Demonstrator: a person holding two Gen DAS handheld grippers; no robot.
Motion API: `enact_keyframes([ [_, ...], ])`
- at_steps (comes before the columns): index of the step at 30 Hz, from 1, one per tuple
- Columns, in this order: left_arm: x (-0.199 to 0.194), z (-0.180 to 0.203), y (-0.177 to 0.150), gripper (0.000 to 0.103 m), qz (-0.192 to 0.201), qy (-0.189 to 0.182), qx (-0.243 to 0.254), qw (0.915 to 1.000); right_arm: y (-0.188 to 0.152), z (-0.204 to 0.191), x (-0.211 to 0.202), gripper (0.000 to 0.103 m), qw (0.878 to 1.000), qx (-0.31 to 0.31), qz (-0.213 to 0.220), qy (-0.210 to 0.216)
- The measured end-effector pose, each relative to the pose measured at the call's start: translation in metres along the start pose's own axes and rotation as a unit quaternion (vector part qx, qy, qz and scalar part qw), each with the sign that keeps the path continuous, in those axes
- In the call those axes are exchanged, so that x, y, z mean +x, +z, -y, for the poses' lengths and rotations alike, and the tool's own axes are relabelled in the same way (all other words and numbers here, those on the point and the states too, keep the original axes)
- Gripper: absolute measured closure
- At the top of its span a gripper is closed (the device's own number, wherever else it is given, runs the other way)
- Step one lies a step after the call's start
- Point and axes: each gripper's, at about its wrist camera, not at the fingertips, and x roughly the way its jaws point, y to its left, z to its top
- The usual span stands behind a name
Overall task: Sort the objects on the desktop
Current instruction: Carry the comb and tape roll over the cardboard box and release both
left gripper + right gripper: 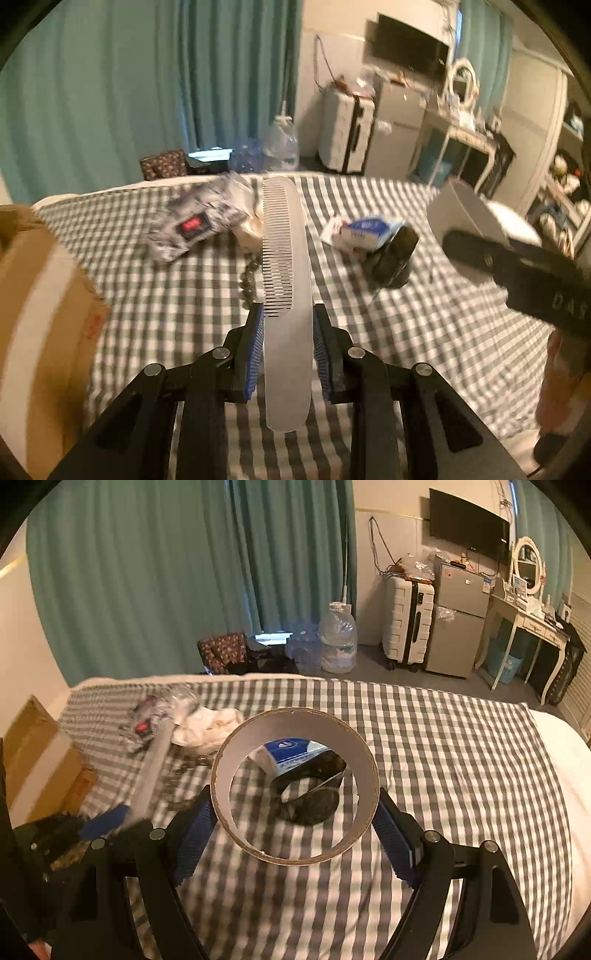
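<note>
My left gripper (289,317) is shut on a frosted white comb (286,280), held above the checked bed cover (424,350); the comb also shows in the right wrist view (153,768). My right gripper (295,805) is shut on a cardboard tape ring (295,856), held in the air; the ring also shows in the left wrist view (465,218). On the bed lie a patterned packet (195,227), a blue-and-white box (365,229), a dark curved object (393,258) and a bead string (249,280).
An open cardboard box (40,295) stands at the left edge of the bed. Beyond the bed are water bottles (338,642), a white suitcase (406,624), a small fridge (458,620) and a dressing table (528,620).
</note>
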Motion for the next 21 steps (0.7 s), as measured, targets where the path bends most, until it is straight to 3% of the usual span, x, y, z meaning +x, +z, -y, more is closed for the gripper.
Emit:
enact_keyframes([
  [4,-0.048,-0.016,0.003,0.077,0.013,0.004,-0.01,0.9999,0.001,-0.011,-0.045,0.022,0.998,0.028,0.023,0.041],
  [8,-0.088,-0.024,0.009,0.077,0.031,0.034,-0.014,0.9988,0.01,-0.038,-0.084,0.022,0.998,0.012,0.046,0.041],
  [16,-0.166,-0.055,0.008,0.077,0.061,0.086,-0.038,0.9937,0.01,-0.091,-0.15,0.022,0.993,0.002,0.078,0.089],
  [21,-0.205,-0.078,0.007,0.077,0.084,0.096,-0.063,0.9898,0.007,-0.129,-0.182,0.022,0.989,-0.025,0.094,0.107],
])
